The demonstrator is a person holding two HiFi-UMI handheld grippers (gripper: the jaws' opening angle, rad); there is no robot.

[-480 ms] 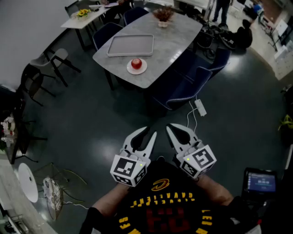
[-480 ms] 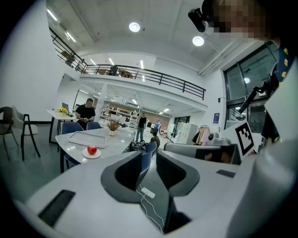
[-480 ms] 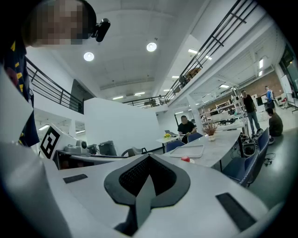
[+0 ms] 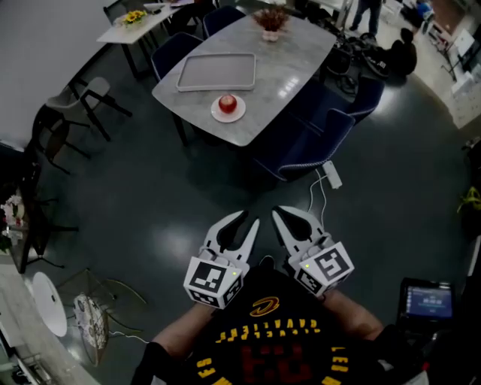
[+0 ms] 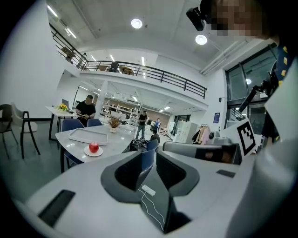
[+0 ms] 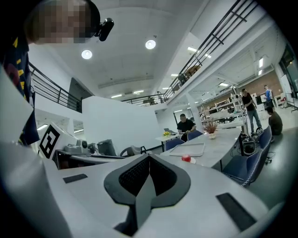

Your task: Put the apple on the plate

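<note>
Dark, glossy floor filled most of the head view of a large open room. At far left stood a pale chair (image 4: 79,98) and, behind it, a small side table (image 4: 139,26) with yellow flowers. To the right of these, a grey marble bench (image 4: 289,64) carried a grey tray (image 4: 216,73). Just in front of the tray lay a white plate (image 4: 216,115) with the red apple (image 4: 228,103) resting on it. A potted plant (image 4: 269,21) sat at the bench's far end. Blue chairs (image 4: 312,139) were drawn up along its right side, with a white power strip (image 4: 331,175) on the floor beside them. Both grippers were well apart from the bench, close against the person's dark, yellow-printed shirt (image 4: 263,338), and pointed toward the bench. The left gripper (image 4: 246,218) had its fingers released, a narrow gap between them showing floor, and held nothing. The right gripper (image 4: 288,213) had its fingers clenched tip to tip on nothing.
</note>
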